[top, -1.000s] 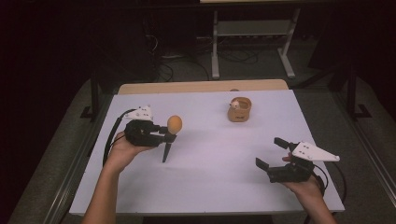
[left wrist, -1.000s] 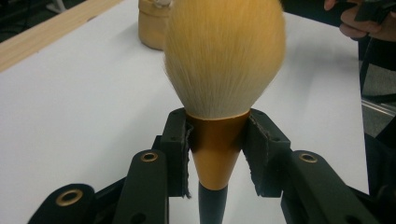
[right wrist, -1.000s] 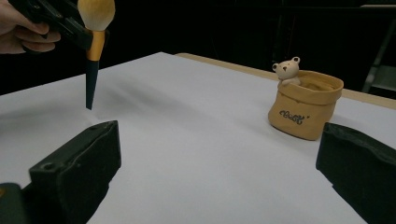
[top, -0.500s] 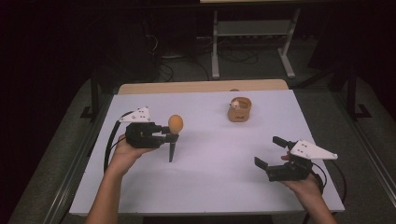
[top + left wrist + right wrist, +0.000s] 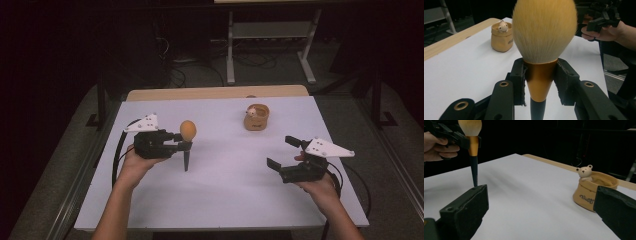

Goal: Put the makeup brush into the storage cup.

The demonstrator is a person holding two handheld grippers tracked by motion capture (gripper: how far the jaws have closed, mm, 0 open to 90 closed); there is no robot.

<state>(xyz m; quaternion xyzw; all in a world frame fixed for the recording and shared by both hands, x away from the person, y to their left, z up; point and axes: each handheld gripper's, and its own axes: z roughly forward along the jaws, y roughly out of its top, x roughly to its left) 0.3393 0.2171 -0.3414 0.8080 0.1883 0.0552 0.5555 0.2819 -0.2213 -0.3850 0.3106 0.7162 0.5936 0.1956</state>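
Left tool [image 5: 184, 141] grips upright brush [image 5: 187, 131]; right tool [image 5: 283, 152] open; bear pot [image 5: 256, 118] apart

Left gripper [image 5: 184, 141] clamped, right gripper [image 5: 283, 152] agape, both raised

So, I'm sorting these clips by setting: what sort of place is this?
Probably a lab or recording studio: a white table in a dark room, loose cables on the floor behind, and a metal stand.

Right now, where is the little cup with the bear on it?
In the high view the cup stands on the far side of the white table, right of the middle, apart from the brush and both hand-held grippers.
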